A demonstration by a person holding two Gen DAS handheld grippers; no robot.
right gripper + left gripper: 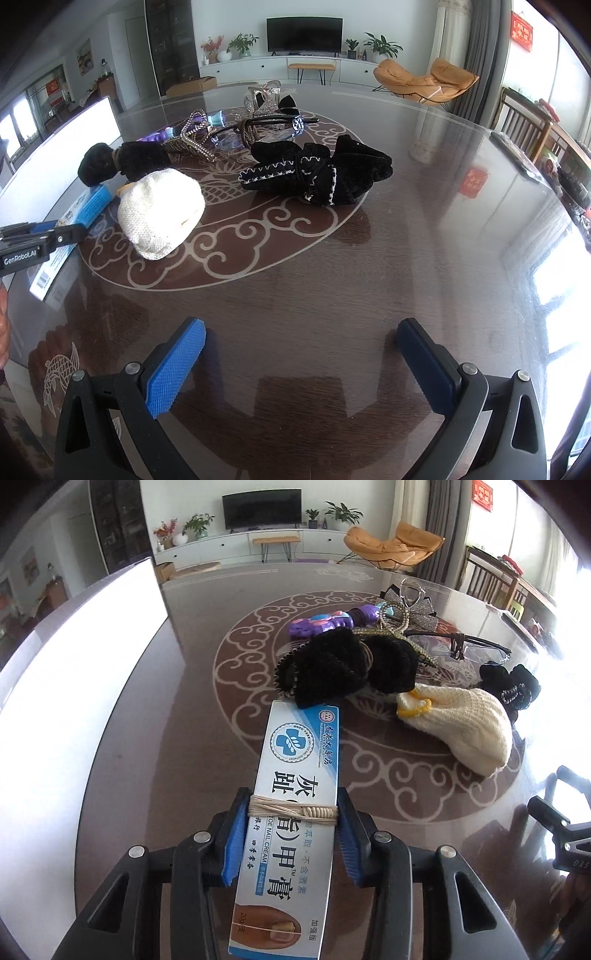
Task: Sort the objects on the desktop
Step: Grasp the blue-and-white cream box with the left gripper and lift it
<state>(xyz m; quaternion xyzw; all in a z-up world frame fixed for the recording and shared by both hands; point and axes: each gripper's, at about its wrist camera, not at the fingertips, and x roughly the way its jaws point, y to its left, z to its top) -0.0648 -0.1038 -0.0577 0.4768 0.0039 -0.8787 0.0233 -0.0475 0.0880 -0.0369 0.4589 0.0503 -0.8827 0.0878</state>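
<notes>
Left claw (291, 834) grips the cream box (291, 786) by its rear half; its long front overhang could pivot and slip. Right claw (301, 363) open, empty

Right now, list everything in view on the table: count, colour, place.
nail cream box: 1, white and blue, string-wrapped, between the left fingers, near left of the table
black fuzzy bundle: 1, black, beyond the box's far end
knit pouch: 1, cream, yellow trim, right of the box
black velvet bundle: 1, black, white stitching, centre
purple toy: 1, purple, behind the fuzzy bundle
glasses: 1, dark frame, far side
beaded hair clip: 1, gold, by the toy
white board: 1, left edge
table: 1, dark brown, scroll pattern
left gripper: shut on the box
right gripper: open, empty
</notes>
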